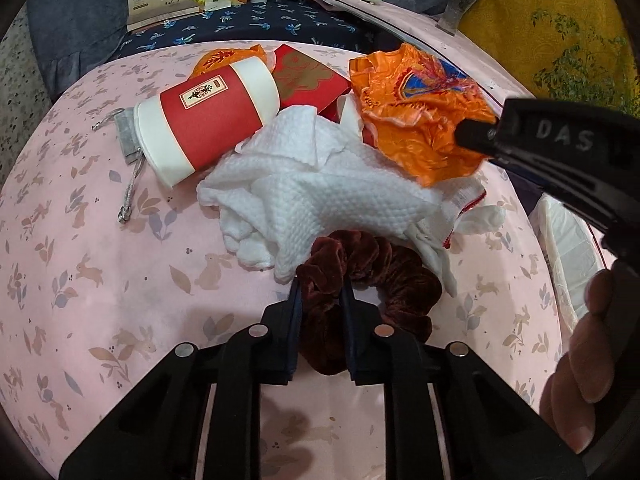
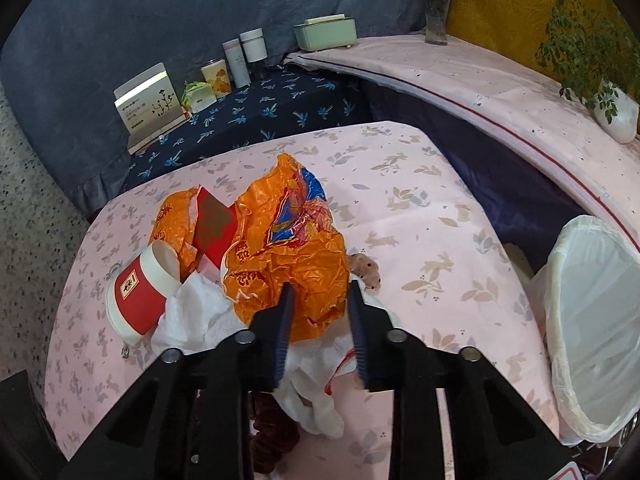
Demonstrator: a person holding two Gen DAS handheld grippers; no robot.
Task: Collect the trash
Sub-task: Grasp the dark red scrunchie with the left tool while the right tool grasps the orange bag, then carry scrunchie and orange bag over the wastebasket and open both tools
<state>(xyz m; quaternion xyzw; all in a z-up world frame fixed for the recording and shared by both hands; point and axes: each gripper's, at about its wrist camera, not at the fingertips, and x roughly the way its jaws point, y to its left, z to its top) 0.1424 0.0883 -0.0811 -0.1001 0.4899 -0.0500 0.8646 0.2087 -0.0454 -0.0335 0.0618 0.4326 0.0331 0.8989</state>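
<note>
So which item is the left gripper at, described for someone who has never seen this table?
On the pink rabbit-print tablecloth there is a heap of litter, with a white towel at its near edge. Against that towel, nearest the camera, lies the scrunchie, with the left gripper at its edge. It is the only dark brown, velvety, ruffled ring there.

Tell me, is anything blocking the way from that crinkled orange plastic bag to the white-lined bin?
Nothing visible does. The crinkled orange plastic bag sits atop the pile between the right gripper fingers; only bare pink rabbit-print tablecloth lies toward the white-lined bin beside the table.
</note>
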